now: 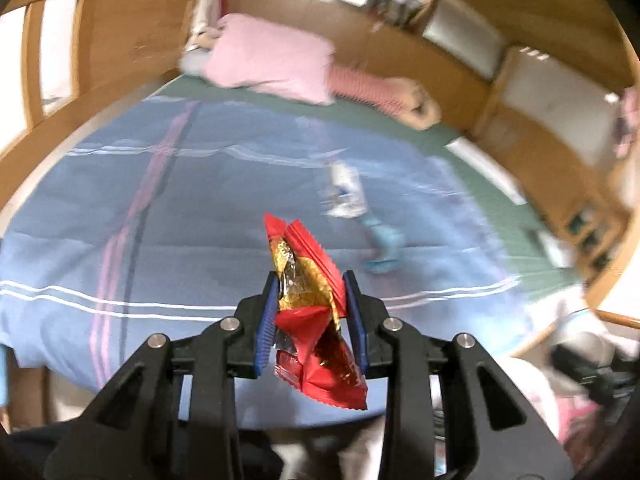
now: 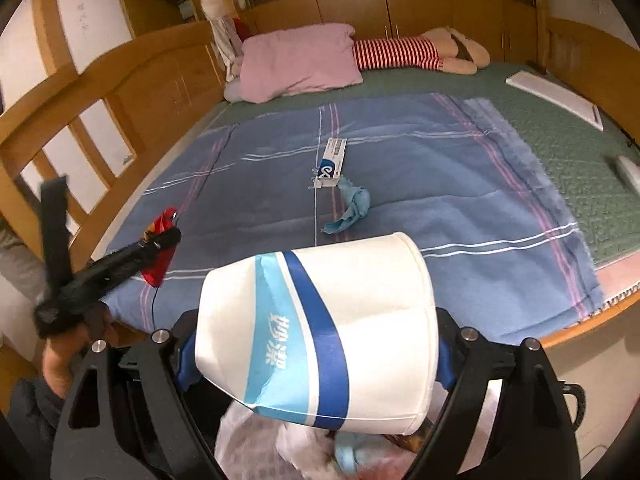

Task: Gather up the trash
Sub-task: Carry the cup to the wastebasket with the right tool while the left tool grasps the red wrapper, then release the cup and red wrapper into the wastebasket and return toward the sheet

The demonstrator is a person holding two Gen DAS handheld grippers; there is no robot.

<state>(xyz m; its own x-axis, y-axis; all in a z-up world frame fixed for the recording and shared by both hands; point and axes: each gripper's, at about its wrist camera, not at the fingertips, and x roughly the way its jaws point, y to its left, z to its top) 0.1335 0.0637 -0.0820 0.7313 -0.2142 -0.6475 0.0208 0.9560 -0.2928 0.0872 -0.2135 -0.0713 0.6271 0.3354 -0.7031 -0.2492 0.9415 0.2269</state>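
Trash is half gathered: left gripper [image 1: 310, 312] pinches a red-and-gold wrapper [image 1: 316, 320], lifted off the blue blanket [image 1: 160, 220]. Right gripper [image 2: 316, 356] clamps a dented paper cup [image 2: 320, 336] over a bag (likely the bin). A small box [image 2: 330, 158] and blue wad [image 2: 352, 208] wait at twelve o'clock.

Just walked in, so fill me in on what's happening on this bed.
A person is clearing rubbish off the bed with a gripper in each hand. The left gripper is shut on a crumpled red and gold snack wrapper, held above the blue striped blanket. The right gripper holds a white paper cup with blue bands over a bag of trash. A white and blue carton and a crumpled blue cloth lie on the blanket.
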